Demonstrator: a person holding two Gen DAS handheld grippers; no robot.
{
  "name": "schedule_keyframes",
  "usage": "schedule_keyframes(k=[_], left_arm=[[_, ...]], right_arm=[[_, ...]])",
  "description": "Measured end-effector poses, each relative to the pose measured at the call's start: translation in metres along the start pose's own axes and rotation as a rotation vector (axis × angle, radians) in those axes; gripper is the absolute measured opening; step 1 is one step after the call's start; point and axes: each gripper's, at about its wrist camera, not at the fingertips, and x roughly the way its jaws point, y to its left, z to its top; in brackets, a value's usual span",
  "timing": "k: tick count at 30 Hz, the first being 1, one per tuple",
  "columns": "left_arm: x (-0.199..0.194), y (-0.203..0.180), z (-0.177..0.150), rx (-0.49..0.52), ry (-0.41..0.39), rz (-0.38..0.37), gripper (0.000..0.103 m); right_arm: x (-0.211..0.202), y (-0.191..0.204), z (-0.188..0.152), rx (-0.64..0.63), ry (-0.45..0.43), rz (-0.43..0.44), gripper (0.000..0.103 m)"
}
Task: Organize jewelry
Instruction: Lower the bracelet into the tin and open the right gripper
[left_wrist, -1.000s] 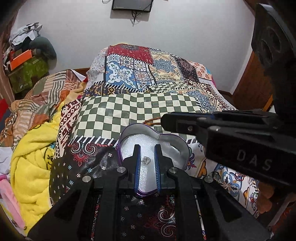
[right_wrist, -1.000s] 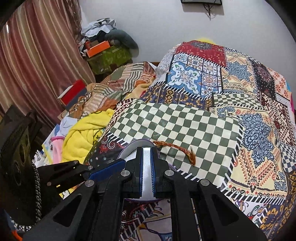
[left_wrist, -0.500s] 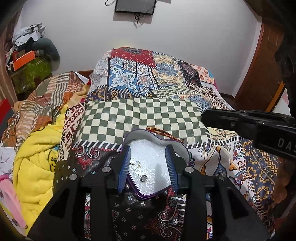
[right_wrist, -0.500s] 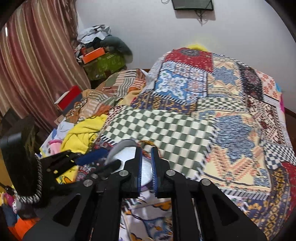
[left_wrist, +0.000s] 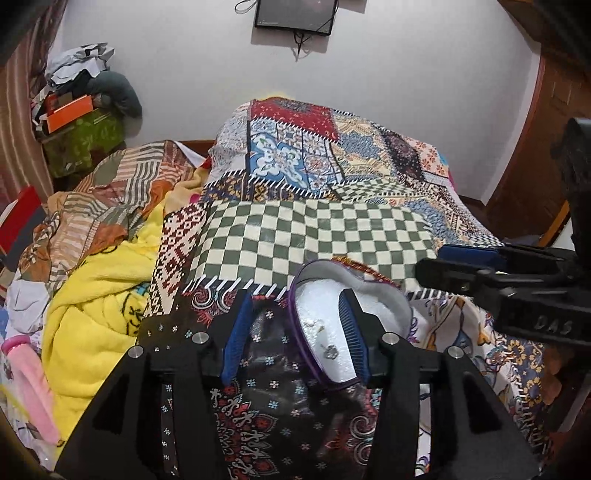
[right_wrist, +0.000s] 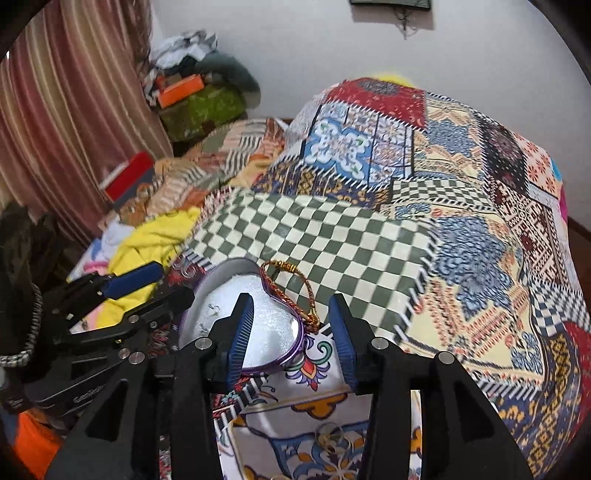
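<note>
A heart-shaped box (left_wrist: 384, 299) with a purple rim and white lining lies open on the patterned bedspread. A small silver pendant piece (left_wrist: 329, 351) rests loose inside it. My left gripper (left_wrist: 295, 334) hovers over the box's left edge, jaws opening, with nothing pressed between the pads. In the right wrist view the same box (right_wrist: 267, 325) sits under my right gripper (right_wrist: 291, 332), whose jaws are also opening and grip nothing. A red and gold braided bracelet (right_wrist: 308, 291) lies against the box's far right rim, partly on the checkered cloth.
A yellow blanket (left_wrist: 92, 295) and a pink item (left_wrist: 29, 373) lie left of the box. Clothes and an orange box (right_wrist: 181, 88) are piled by the striped curtain (right_wrist: 74, 110). Thin gold rings (right_wrist: 328, 439) lie on the bedspread near the right gripper.
The left jaws were shut on the small silver piece; they opened and it now lies in the box. The right jaws went from shut to open and drew back a little.
</note>
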Motion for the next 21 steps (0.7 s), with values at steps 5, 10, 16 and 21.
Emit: schedule_keyframes(k=[5,10,16,21], left_arm=[[0.014,0.005,-0.005,-0.006,0.036,0.01,0.048],[0.023,0.011,-0.007,-0.02,0.045,0.023,0.048],[0.027,0.016,-0.007,-0.032,0.049,0.02,0.048],[0.028,0.014,-0.004,-0.015,0.043,0.036,0.048]], right_arm=[[0.018,0.001,0.0,-0.018,0.035,-0.013,0.038],[0.032,-0.002,0.005,-0.015,0.067,-0.028,0.038],[0.041,-0.005,0.01,-0.015,0.096,0.019,0.038],[0.042,-0.012,0.014,0.02,0.103,0.052,0.038]])
